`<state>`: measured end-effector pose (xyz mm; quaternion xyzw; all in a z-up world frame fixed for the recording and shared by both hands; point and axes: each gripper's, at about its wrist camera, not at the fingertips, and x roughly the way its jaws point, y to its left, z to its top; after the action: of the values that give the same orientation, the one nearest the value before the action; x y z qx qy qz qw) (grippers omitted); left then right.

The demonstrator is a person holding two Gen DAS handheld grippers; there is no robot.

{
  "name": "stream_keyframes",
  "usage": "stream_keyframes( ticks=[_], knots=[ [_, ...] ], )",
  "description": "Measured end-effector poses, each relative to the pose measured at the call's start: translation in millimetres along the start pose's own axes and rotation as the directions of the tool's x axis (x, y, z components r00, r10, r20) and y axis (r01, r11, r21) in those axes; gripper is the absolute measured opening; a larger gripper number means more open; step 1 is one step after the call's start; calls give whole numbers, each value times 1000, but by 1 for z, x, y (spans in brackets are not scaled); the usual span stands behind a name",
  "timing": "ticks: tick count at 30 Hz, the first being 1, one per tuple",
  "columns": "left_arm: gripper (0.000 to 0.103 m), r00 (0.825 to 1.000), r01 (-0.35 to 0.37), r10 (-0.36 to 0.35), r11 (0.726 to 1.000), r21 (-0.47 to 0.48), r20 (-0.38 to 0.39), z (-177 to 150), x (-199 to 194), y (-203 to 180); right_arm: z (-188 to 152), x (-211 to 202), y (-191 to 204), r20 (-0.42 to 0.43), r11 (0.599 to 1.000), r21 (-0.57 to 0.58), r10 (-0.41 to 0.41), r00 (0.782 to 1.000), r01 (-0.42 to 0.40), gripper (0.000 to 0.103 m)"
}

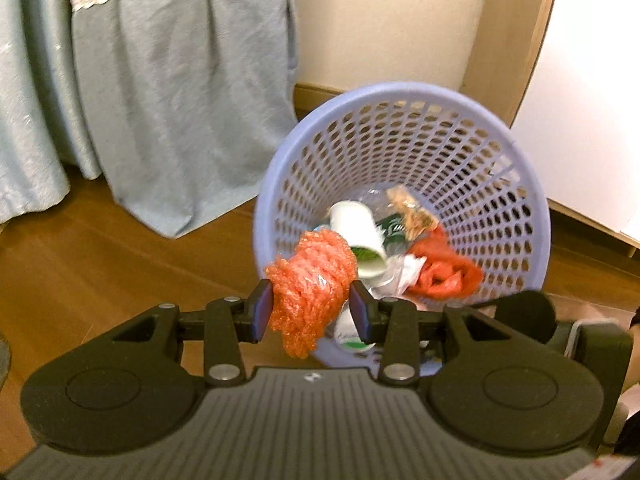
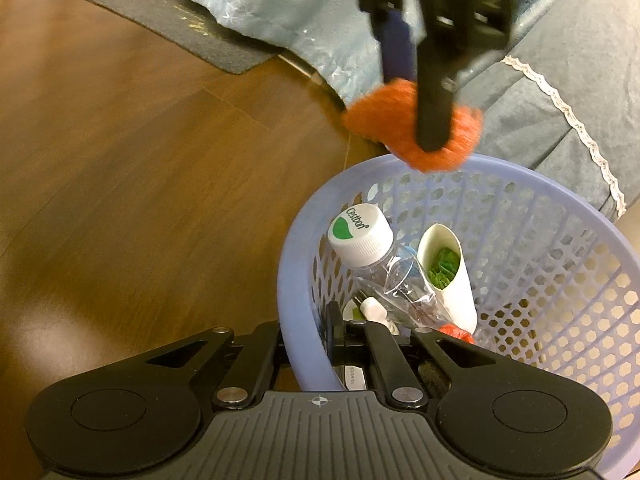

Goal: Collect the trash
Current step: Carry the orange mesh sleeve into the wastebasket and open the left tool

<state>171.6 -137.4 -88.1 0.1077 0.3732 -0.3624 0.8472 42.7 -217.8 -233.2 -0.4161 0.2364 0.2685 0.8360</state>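
My left tool (image 1: 311, 306) is clenched on a crumpled orange plastic mesh wad (image 1: 312, 286), which bulges above and sags below its two dark pads; seen from my right wrist, that wad (image 2: 384, 120) hangs at the tips of the left tool, just above the far rim of the basket. Ahead of the left tool and slightly to its right stands a round lilac plastic lattice waste basket (image 1: 404, 96), tilted so that its mouth faces me. Inside it lie a white paper cup (image 1: 358, 226) with green scraps in it, a crumpled red plastic bag (image 1: 442, 270), a brown wrapper (image 1: 412, 210) and white crumpled paper (image 1: 396, 276). My right tool (image 2: 334, 326) is shut, and its fingers straddle the near basket wall (image 2: 304, 320); whether they pinch that wall I cannot tell; just beyond it a clear plastic bottle with a white screw cap (image 2: 360, 236) leans against the inner wall, the cup (image 2: 448, 280) beside it. A pale blue pleated bed skirt (image 1: 180, 100) hangs to the left, above the brown wooden floor (image 1: 80, 260).
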Motion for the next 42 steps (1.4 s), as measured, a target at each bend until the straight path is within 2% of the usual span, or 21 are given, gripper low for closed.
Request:
stream_keyframes(
  ticks=[21, 33, 34, 37, 42],
  knots=[
    [36, 999, 49, -49, 999, 10, -13, 15, 17, -12, -2, 3, 0, 2, 1000, 7, 2, 1000, -2, 1],
    [38, 996, 83, -83, 996, 23, 15, 32, 29, -34, -2, 6, -2, 3, 1000, 15, 2, 1000, -2, 0],
    [40, 994, 104, -104, 994, 21, 22, 35, 30, -37, -1, 6, -2, 4, 1000, 15, 2, 1000, -2, 0],
    [66, 991, 126, -127, 992, 27, 38, 40, 32, -42, -1, 6, -4, 4, 1000, 20, 2, 1000, -2, 0],
    [66, 994, 101, -103, 994, 29, 49, 40, 28, -37, 0, 6, -7, 5, 1000, 31, 0, 1000, 0, 0]
  ],
)
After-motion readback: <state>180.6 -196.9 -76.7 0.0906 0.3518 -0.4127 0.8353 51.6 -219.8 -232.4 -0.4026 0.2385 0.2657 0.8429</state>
